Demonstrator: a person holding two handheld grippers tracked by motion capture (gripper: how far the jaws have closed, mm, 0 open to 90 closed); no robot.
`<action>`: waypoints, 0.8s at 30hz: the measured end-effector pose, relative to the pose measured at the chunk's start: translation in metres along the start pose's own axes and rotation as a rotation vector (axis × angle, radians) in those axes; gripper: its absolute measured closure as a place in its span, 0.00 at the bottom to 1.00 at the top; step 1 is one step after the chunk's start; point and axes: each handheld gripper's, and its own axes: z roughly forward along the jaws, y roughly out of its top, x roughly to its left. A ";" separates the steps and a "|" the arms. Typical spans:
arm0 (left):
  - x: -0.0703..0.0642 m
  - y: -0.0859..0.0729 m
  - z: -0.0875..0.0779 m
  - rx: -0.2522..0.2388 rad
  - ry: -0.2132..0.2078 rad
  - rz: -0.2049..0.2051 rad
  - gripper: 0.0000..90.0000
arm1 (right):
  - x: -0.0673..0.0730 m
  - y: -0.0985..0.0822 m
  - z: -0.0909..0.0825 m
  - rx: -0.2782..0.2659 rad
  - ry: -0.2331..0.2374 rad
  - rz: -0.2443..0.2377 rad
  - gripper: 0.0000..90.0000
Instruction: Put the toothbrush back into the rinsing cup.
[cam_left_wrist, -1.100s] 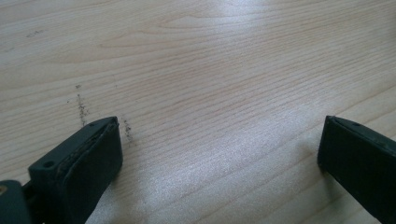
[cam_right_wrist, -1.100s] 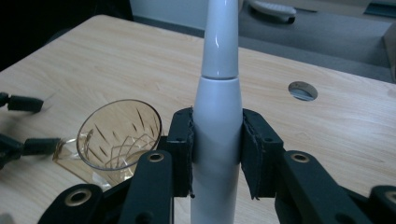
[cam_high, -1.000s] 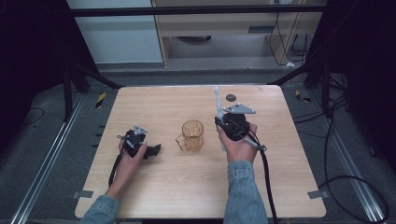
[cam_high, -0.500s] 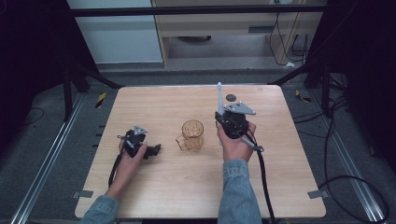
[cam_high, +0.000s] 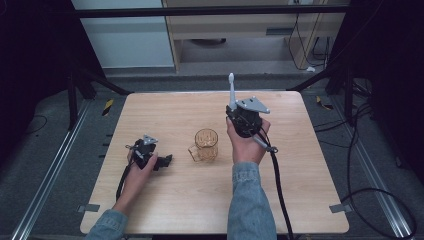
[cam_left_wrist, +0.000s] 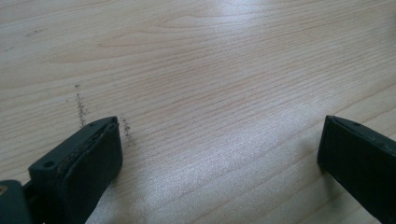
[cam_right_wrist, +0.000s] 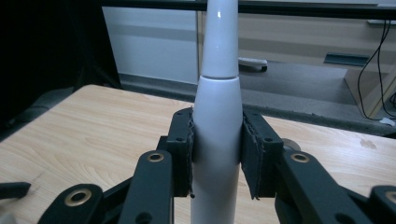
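The white electric toothbrush (cam_right_wrist: 217, 135) stands upright between the two black jaws of the right gripper (cam_right_wrist: 217, 156), whose pads press against both sides of its thicker lower body, pinching it firmly. Its narrower neck rises above the jaws and runs out at the top edge of the right gripper view. In the high view the toothbrush (cam_high: 231, 91) points up and away from the person, held above the far right part of the wooden table (cam_high: 165, 200), with the right gripper (cam_high: 239, 116) in the person's right hand (cam_high: 247, 142). Just to the left of that hand an amber glass mug (cam_high: 205, 145) stands upright on the table, its handle turned toward the lower left, apart from both grippers. Farther left, the left gripper (cam_high: 162, 161) rests low on the table in the left hand (cam_high: 137, 167). Its jaws are spread wide, with bare wood grain and a few dark smudges (cam_left_wrist: 81, 105) between them.
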 end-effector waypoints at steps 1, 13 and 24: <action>0.000 0.000 0.000 0.000 0.000 0.000 0.00 | 0.001 0.001 0.000 -0.005 0.005 0.006 0.74; -0.001 0.001 0.001 0.003 -0.001 0.006 0.00 | 0.016 0.010 -0.003 -0.057 0.020 0.026 0.74; -0.002 0.002 0.001 0.000 -0.002 0.002 0.00 | 0.049 0.026 0.035 -0.003 0.064 -0.097 0.74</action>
